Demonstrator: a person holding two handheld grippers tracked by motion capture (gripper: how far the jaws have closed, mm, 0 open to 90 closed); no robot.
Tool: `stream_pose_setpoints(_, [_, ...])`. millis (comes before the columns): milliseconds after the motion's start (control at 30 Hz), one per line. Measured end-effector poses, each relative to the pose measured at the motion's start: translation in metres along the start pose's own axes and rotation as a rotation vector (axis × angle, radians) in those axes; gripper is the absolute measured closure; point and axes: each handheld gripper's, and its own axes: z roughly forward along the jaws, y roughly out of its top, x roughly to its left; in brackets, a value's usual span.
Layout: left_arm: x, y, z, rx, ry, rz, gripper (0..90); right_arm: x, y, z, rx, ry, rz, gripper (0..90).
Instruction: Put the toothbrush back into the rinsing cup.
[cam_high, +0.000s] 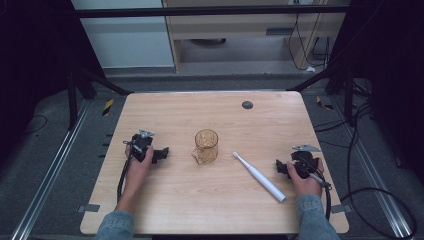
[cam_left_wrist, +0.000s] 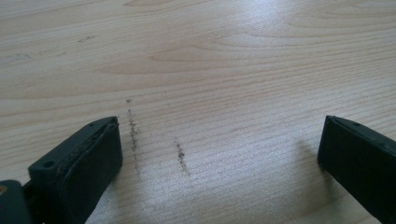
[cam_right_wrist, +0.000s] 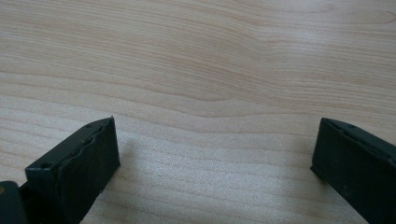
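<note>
Amber glass cup (cam_high: 206, 145): stood upright at the table's (cam_high: 165, 200) middle, empty. White electric toothbrush (cam_high: 259, 176): lay flat just right of the cup, untouched. Left gripper (cam_high: 159, 154): rested left of the cup, jaws spread, empty. Right gripper (cam_high: 281, 167): rested right of the toothbrush, jaws spread, empty. Progress judged nil; grasping and placing remained.

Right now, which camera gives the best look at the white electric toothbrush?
The high view: the white electric toothbrush lies whole and diagonal on the table, between the amber glass cup and the right gripper. The left and right gripper views look down at bare wood between their open tongs.
</note>
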Motion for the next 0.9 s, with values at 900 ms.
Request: stream_pose_setpoints(900, [0.000, 0.000, 0.000, -0.001, -0.001, -0.001, 0.0, 0.021, 0.009, -0.035, -0.109, 0.075, -0.064, 18.8])
